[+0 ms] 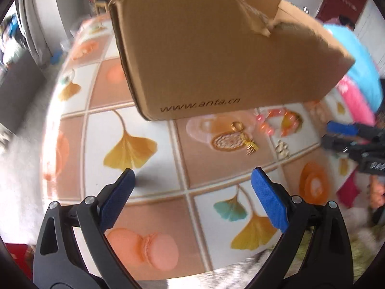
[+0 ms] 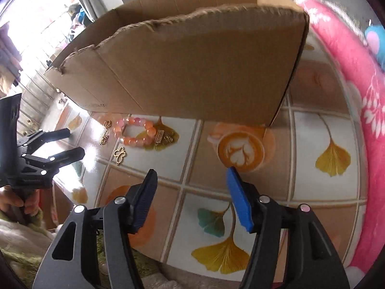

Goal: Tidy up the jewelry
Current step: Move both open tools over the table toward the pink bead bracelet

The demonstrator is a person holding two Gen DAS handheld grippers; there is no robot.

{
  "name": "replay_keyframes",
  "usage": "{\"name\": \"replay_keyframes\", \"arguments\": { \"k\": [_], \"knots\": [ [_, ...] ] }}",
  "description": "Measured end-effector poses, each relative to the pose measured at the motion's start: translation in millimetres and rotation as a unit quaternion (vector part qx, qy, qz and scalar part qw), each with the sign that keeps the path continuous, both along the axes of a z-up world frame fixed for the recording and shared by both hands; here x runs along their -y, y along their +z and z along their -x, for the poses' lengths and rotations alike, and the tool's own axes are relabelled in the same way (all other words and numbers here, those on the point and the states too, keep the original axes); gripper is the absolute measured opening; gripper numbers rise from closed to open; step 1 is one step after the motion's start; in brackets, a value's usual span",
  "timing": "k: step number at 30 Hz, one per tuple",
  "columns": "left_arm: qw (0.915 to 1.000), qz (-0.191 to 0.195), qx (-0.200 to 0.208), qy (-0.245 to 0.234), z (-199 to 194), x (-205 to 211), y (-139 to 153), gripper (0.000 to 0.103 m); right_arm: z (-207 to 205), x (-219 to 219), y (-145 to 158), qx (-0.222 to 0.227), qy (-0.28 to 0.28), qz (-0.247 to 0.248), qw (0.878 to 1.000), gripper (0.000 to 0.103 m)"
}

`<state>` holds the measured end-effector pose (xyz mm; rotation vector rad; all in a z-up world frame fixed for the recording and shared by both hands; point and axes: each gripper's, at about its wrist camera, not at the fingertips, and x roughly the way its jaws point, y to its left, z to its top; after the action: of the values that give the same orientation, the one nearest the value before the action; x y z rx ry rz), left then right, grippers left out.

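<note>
We hold both grippers over the table (image 2: 312, 125), each with fingers spread and nothing between them: the left gripper (image 1: 192, 180) and the right gripper (image 2: 192, 175). The jewelry lies just in front of the box (image 2: 192, 60): a bead bracelet (image 2: 136, 132), a gold pendant (image 1: 250, 145) and a small clover charm (image 2: 120, 155), close together on the patterned cloth.

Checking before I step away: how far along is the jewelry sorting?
Nothing looks done. The bead bracelet, gold charm and gold pendant lie on the table beside the cardboard box. Left gripper and right gripper are open and empty. All pieces remain.
</note>
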<state>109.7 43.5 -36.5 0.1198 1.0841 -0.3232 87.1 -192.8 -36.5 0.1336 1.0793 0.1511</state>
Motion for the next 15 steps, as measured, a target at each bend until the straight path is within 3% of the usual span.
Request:
{"name": "replay_keyframes", "arguments": {
  "k": [2,7,10,15],
  "knots": [
    [0.9994,-0.032,0.010,-0.010,5,7,-4,0.094,0,-6,-2,0.002,0.003,0.032,0.999,0.070],
    [0.9992,-0.024,0.033,-0.001,13,8,-7,0.095,5,-22,-6,0.009,0.018,0.089,0.996,0.085],
    [0.9989,-0.022,0.040,-0.002,16,8,-8,0.095,12,-31,-9,0.009,0.018,0.091,0.996,0.096],
    [0.9991,-0.024,0.034,-0.009,18,7,-3,0.095,12,-32,-8,0.017,0.012,0.091,0.996,0.097]
  ]
}}
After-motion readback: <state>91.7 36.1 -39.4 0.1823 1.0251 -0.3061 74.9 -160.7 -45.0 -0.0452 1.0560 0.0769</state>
